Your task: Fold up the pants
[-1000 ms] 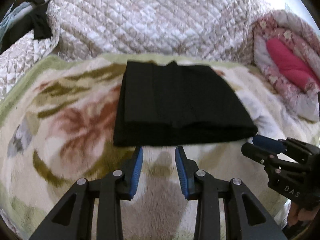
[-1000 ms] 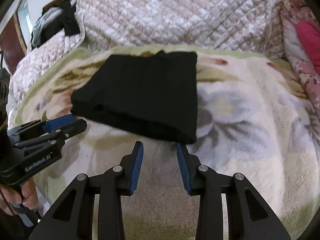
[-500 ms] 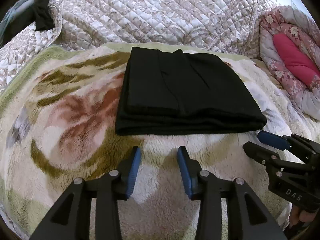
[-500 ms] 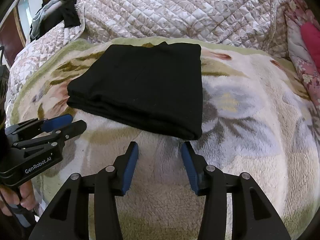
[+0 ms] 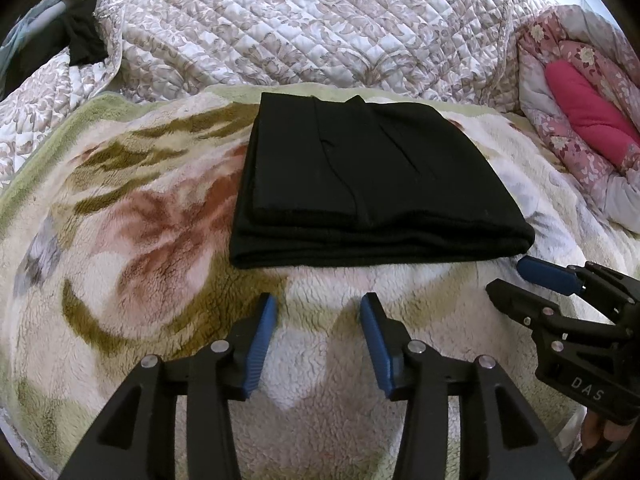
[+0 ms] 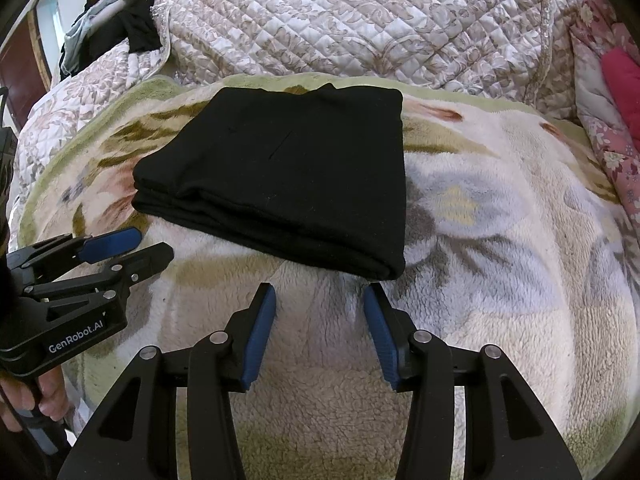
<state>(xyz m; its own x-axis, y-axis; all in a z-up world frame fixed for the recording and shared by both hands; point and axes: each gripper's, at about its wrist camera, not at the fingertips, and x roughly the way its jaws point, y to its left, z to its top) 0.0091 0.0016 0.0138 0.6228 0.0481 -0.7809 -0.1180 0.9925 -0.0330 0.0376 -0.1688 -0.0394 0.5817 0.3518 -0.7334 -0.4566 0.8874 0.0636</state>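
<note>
The black pants lie folded in a neat rectangular stack on the fluffy floral blanket; they also show in the right wrist view. My left gripper is open and empty, a short way in front of the stack's near edge, and shows from the side in the right wrist view. My right gripper is open and empty, just short of the stack's near right corner, and shows in the left wrist view.
A quilted floral bedspread rises behind the blanket. A pink flowered quilt with a red lining lies at the right. Dark clothes are piled at the far left. The blanket spreads wide to the right of the pants.
Both grippers have drawn back and lifted a little from the stack, so the pants sit farther off in both views. The jaws stay open. The pants have not moved.
</note>
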